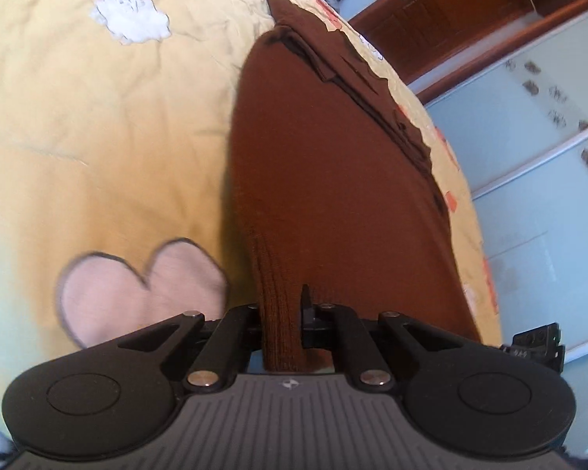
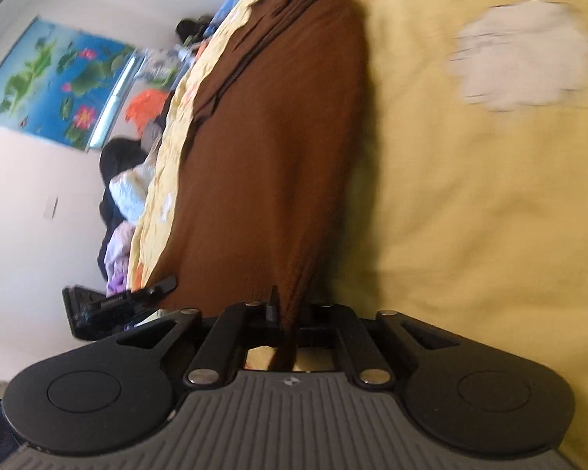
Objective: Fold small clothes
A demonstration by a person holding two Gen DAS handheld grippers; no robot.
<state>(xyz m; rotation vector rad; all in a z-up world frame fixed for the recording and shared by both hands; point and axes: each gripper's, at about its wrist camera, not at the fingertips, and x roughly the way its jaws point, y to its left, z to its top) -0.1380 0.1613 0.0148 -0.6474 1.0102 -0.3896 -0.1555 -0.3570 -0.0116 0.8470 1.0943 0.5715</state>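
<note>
A brown knit garment (image 1: pixel 325 172) lies stretched over a yellow quilt (image 1: pixel 98 137). My left gripper (image 1: pixel 282 313) is shut on its ribbed edge, with the cloth pinched between the fingers. In the right wrist view the same brown garment (image 2: pixel 270 149) runs away from the camera, and my right gripper (image 2: pixel 288 313) is shut on another part of its edge. The other gripper (image 2: pixel 117 305) shows at the left of the right wrist view. The far end of the garment is bunched in folds.
The quilt has a pink heart patch (image 1: pixel 137 286) and a white cloud patch (image 1: pixel 131 15). A pile of clothes (image 2: pixel 125 196) lies past the bed's far side. A wooden frame and glass sliding doors (image 1: pixel 529 98) stand beside the bed.
</note>
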